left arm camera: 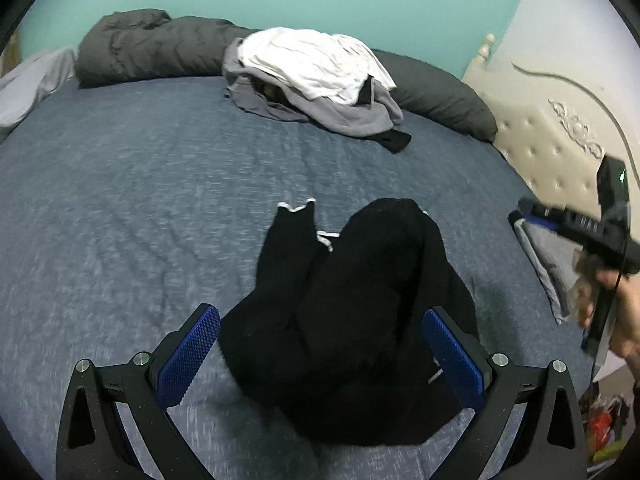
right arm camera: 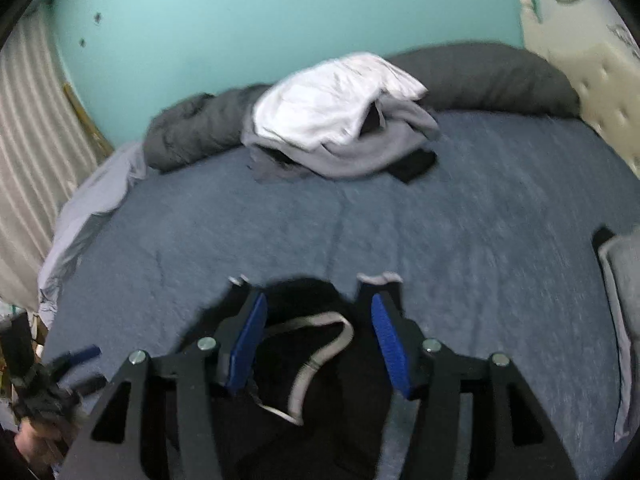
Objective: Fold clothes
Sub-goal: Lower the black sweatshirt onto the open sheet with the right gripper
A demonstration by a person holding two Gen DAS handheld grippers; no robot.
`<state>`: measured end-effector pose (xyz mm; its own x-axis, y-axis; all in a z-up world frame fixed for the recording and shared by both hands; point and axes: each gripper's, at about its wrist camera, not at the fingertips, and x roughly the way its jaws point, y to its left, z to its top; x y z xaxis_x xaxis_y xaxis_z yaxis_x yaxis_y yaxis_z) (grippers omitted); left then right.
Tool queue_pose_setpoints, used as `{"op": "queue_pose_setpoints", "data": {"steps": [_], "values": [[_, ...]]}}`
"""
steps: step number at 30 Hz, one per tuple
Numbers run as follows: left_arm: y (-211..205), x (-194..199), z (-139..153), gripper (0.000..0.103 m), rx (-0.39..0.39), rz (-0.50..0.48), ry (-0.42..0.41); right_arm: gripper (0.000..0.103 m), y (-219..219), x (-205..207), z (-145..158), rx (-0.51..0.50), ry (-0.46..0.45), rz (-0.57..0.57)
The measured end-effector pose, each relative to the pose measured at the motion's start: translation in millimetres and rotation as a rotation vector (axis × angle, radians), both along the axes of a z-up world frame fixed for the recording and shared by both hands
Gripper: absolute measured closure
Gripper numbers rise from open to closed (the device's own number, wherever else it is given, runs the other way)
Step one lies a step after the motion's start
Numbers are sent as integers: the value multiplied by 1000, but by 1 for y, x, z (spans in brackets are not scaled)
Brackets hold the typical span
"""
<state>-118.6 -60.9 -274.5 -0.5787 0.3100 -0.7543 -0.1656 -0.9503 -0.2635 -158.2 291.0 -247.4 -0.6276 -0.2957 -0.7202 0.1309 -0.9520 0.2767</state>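
A crumpled black garment with pale grey trim lies bunched on the blue-grey bed sheet, near the front edge of the bed and directly under both tools. The left gripper hangs over it with its blue-padded jaws wide apart, 1 pad on each side of the heap, and the cloth does not look pinched. In the right wrist view the right gripper also stands with jaws apart above the garment's pale-trimmed neckline; nothing is clamped between them.

The step in hand appears to be spreading the garment flat before any fold. To do that well, each gripper should probably take a single layer at an outer edge, such as a shoulder or hem corner, not a thick bundle from the middle. The 2 upturned cuffs at the far side suggest where the sleeves lie. Pulling the held points apart and laying the cloth down smoothly would give a clean shape.

A pile of white and grey clothes waits well apart, near the dark grey pillows.
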Motion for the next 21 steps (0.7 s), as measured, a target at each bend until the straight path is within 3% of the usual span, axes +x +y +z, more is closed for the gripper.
{"op": "queue_pose_setpoints", "data": {"steps": [9, 13, 21], "values": [[29, -59, -20, 0, -77, -56, -43, 47, 0, -6, -86, 2, -183, 36], [44, -76, -26, 0, -100, -109, -60, 47, -1, -5, -114, 3, -224, 37], [70, -91, -34, 3, -74, -196, -64, 47, 4, -4, -121, -36, -201, 14]]}}
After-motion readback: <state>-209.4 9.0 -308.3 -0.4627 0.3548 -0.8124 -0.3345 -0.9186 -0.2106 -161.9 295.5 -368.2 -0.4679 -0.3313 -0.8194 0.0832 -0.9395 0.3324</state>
